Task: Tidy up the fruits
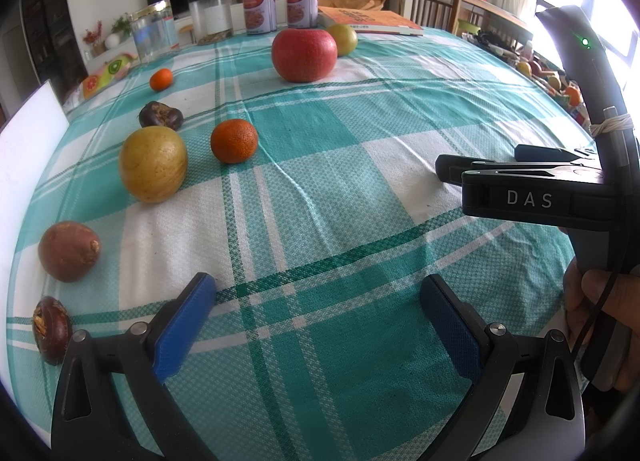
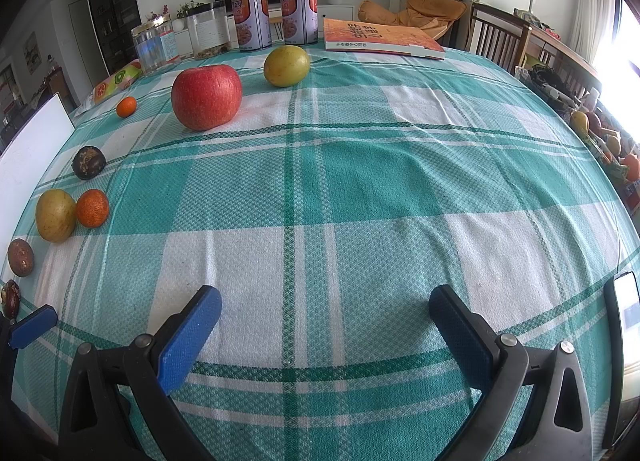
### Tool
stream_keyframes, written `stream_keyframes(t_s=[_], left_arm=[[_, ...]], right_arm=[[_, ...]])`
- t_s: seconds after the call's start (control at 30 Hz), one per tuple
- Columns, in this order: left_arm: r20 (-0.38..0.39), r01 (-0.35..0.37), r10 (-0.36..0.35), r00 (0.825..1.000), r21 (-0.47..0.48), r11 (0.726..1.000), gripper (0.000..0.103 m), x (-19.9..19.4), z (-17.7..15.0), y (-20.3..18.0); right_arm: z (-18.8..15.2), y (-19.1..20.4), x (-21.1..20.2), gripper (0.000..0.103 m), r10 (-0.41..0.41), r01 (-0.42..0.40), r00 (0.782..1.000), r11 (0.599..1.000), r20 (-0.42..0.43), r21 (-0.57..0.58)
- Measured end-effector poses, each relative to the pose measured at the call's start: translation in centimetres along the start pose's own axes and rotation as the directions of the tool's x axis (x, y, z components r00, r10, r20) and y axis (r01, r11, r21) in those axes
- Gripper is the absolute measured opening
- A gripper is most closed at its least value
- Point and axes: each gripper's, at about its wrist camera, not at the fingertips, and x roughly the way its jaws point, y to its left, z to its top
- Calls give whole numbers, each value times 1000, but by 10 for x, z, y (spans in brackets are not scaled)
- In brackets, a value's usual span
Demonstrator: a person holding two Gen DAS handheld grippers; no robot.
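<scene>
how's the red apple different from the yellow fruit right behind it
The red apple is red with faint streaks; the yellow fruit is plain yellow-green. The apple looks larger and squat with a dimpled top; the yellow fruit is smaller and smoothly oval. Both sit loose on the checked tablecloth, clear of either gripper.

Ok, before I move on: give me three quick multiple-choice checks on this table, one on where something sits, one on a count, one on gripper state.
1. The red apple sits
A. beside the far yellow fruit
B. on the orange book
C. between the left gripper's fingers

2. Small orange citrus fruits on the cloth:
A. one
B. two
C. four

3. The left gripper and right gripper are
A. both open, empty
B. both shut on fruit
C. left shut, right open

Answers:
1 A, the two fruits sit close together near the cans.
2 B, a near orange and a far one.
3 A, only cloth shows between each pair of fingers.
</scene>
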Motion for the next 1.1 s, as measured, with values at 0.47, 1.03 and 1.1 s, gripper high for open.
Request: stream_keyframes(t_s=[0.47, 1.03, 1.1], left_arm=[[1, 1, -1, 1000, 0, 1000, 102, -1, -1, 0], [26, 53, -52, 998, -37, 998, 99, -22, -7, 11], [51, 103, -99, 994, -85, 991, 99, -41, -14, 27]], right_arm=[[0, 0, 0, 103, -1, 1, 1000, 1000, -1, -1], [1, 0, 0, 103, -1, 1, 1000, 1000, -1, 0], [1, 0, 0, 103, -2, 2, 1000, 1000, -2, -1]])
